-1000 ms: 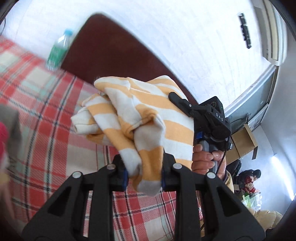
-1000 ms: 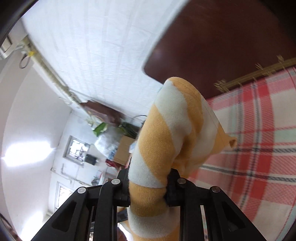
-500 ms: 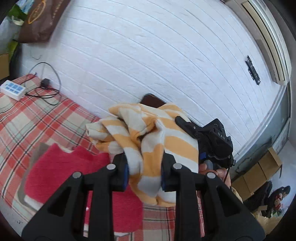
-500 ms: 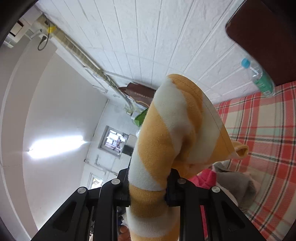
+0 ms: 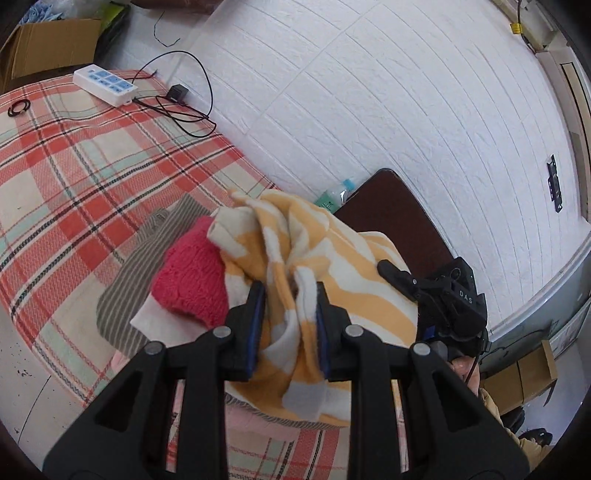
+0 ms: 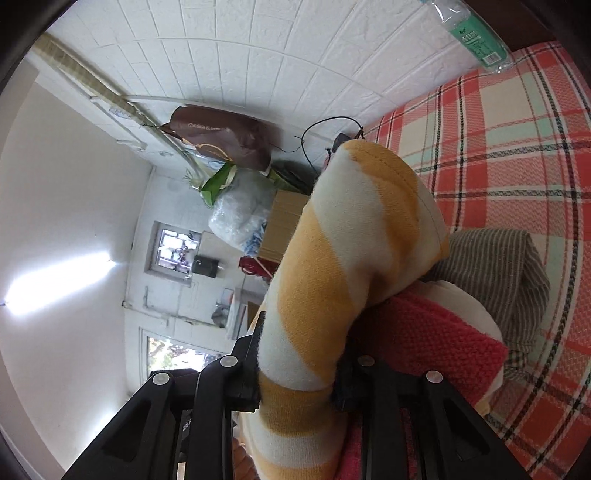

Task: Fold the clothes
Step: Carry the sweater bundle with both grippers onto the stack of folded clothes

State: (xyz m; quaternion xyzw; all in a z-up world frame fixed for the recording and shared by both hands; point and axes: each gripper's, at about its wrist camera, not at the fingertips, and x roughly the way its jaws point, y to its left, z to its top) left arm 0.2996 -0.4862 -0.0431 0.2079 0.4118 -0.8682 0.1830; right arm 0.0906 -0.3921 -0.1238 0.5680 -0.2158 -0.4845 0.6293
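Bed [image 5: 66,155], plaid red-and-cream cover, carries the work; white brick wall behind, power strip [image 5: 105,84] and cables at the far end, dark headboard [image 5: 391,218] with a plastic bottle [image 6: 476,33] leaning by it.

Progress, judged: partway. A stack [image 5: 155,273] already lies on the bed: a grey-striped garment [image 6: 495,258] at the bottom, a red knit [image 5: 188,284] folded on top of it. These two look done. The yellow-and-white striped garment [image 5: 325,266] is bunched and gathered, not flat. It hangs between the two tongs directly over the stack, its lower folds apparently touching or just above the red knit; contact cannot be settled from either view. Left to do, as I read it: set it down, flatten or square it, release.

Orientation: garment spans from left tongs [image 5: 288,325] to right tongs [image 6: 297,373], so its long axis runs roughly along the line between them, across the stack. In the right wrist view a rolled end arches up and forward from the grip, pointing toward the far end of the bed.

Left tongs: narrowly parted, pads pinching a wad of the striped fabric. Right tongs: also clamped on a thick roll of the same fabric, jaws just beginning to ease apart, cloth between them and pads apparently in contact.

A hand [image 5: 461,365] shows beneath the right tool.
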